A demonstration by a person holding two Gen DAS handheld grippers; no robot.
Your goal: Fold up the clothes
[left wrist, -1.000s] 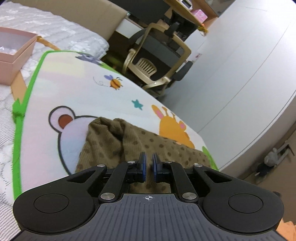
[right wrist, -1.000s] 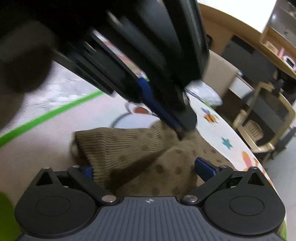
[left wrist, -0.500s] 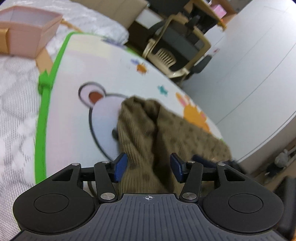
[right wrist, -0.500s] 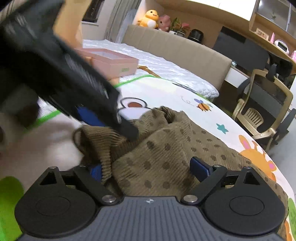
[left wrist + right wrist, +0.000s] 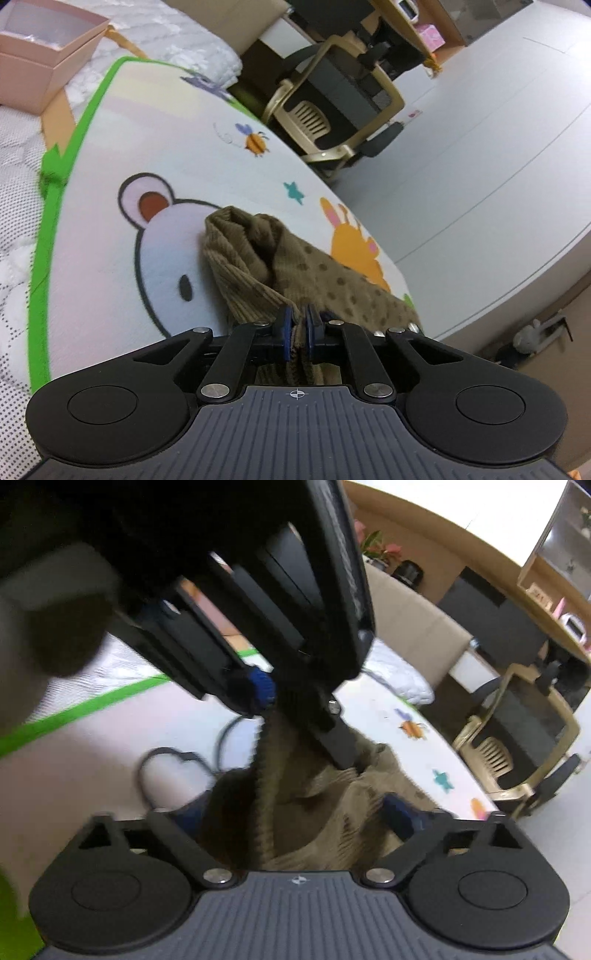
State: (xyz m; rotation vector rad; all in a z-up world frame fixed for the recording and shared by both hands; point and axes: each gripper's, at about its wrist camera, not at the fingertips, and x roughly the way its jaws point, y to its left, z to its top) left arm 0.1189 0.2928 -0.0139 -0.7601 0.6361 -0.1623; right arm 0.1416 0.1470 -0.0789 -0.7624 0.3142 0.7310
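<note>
Left jaws clamped on the garment; right jaws spread wide.

My left gripper (image 5: 298, 326) has its jaws nearly closed, pinching a ribbed edge of the brown dotted garment (image 5: 310, 273), which lies bunched on the cartoon-print mat (image 5: 110, 258) over the bed (image 5: 14, 147). My right gripper (image 5: 295, 812) holds its jaws wide, one on each side of the cloth, not gripping. The left unit fills the upper right-wrist view and blocks it. I read no labels. A pink box (image 5: 40, 62) sits on the bed; a chair (image 5: 332, 110) stands beyond.
</note>
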